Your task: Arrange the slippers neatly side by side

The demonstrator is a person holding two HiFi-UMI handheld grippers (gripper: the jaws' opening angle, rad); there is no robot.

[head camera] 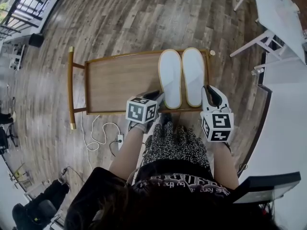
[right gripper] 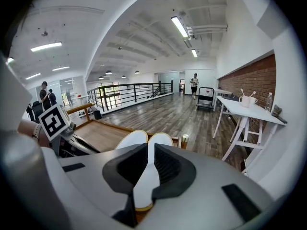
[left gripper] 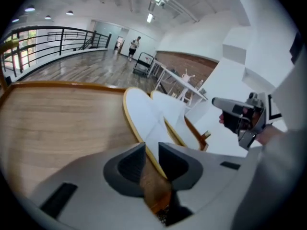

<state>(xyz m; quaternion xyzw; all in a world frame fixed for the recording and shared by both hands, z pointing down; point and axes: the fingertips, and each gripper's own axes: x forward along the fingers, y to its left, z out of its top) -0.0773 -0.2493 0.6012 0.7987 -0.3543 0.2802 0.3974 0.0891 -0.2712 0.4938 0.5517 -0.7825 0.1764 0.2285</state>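
Left tongs [left gripper: 150,150] grip left slipper [head camera: 170,75], right tongs [right gripper: 147,152] right slipper [head camera: 193,75] — aligned on table [head camera: 120,80]; next, probably release.

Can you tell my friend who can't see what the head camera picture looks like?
Looking down, two white slippers with yellow edges, the left slipper and the right slipper, lie side by side on a wooden table. The left gripper grips the left one's heel and the right gripper the right one's.

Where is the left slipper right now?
In the head view the left slipper lies at the right end of the wooden table, close beside the right slipper, its heel at the left gripper.
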